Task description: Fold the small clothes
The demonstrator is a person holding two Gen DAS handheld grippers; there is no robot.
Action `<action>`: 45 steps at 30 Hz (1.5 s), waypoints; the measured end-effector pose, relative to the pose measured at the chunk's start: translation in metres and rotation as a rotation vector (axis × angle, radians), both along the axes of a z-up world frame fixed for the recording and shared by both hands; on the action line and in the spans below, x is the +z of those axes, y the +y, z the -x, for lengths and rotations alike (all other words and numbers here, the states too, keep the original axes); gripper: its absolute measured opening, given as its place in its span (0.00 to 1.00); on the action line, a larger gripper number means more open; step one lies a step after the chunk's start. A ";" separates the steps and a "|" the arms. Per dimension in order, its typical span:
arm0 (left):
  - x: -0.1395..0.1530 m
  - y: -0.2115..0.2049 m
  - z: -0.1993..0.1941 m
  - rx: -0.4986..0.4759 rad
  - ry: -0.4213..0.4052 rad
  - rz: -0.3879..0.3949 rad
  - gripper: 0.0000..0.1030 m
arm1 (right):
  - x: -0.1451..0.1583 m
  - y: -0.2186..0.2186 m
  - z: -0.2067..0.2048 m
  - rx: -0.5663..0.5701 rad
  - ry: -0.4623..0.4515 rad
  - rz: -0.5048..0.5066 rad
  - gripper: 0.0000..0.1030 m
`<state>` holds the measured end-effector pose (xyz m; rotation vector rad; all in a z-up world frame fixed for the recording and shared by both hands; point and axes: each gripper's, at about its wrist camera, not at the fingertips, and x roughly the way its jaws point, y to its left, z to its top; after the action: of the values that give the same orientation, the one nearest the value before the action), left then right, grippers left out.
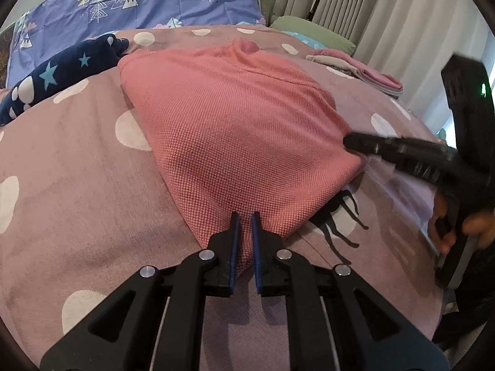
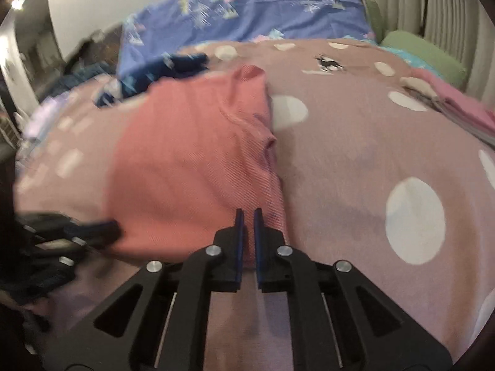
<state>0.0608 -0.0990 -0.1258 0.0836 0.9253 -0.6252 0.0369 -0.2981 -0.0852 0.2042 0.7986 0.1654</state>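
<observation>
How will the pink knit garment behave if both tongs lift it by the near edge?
Pink knit garment is likely floppy: it already bunches where the left tongs pinch it. Probably light, lying thin on the bedspread. Its coarse weave suggests little slip in the right tongs.

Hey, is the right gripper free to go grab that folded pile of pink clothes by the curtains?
Probably not yet. The right tongs are shut on a corner of the coral garment, so they must let go first. Otherwise only open bedspread lies between them and the folded pile.
</observation>
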 end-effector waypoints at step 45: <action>-0.004 -0.013 0.012 -0.050 -0.068 -0.087 0.22 | -0.028 -0.011 -0.092 0.077 -0.038 0.064 0.08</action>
<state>0.0487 -0.1119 -0.1299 0.2052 0.8872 -0.6242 0.1284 -0.3089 -0.1131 0.1094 0.7733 0.2148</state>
